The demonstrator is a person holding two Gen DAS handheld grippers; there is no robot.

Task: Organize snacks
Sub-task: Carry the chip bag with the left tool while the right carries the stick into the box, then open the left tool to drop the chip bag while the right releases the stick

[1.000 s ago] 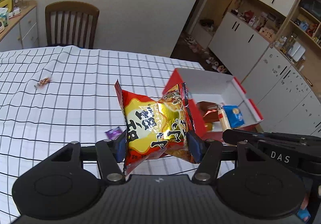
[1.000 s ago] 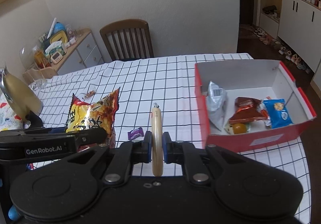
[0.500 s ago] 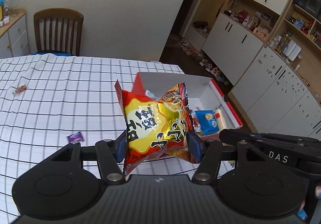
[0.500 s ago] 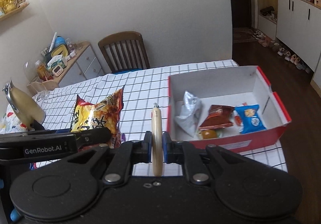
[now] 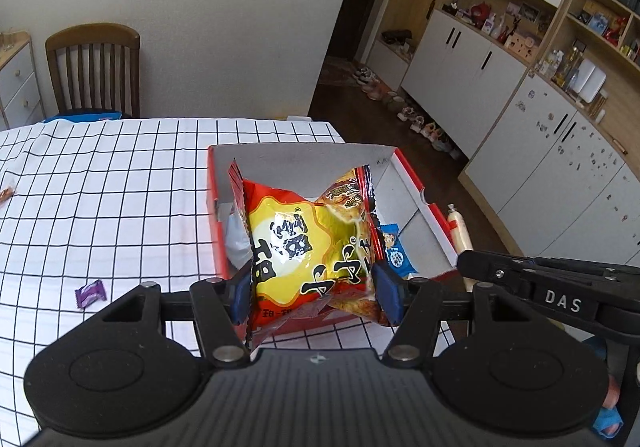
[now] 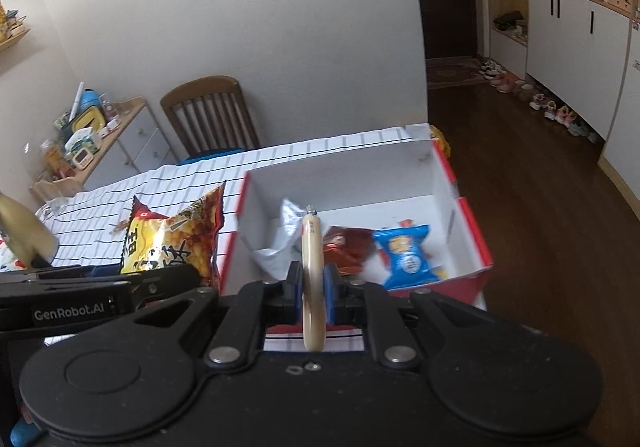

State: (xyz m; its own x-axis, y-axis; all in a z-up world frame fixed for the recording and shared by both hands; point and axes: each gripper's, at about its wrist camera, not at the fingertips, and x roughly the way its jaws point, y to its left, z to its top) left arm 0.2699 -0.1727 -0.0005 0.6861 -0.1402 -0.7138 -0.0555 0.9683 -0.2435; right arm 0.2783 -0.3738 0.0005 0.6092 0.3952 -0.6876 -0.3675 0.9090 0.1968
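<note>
The left gripper [image 5: 312, 289] grasps a chip bag [image 5: 310, 247] — the right gripper [image 6: 312, 287] clamps a sausage stick [image 6: 311, 279] — above the red box [image 6: 472, 227], its blue packet [image 6: 406, 255] beyond.

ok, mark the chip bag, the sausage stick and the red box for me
chip bag [image 5: 304, 247], left wrist view, yellow front panel between the pads.
sausage stick [image 6: 311, 259], right wrist view, mid-shaft just above the pads.
red box [image 6: 344, 175], right wrist view, white inner back wall.
</note>
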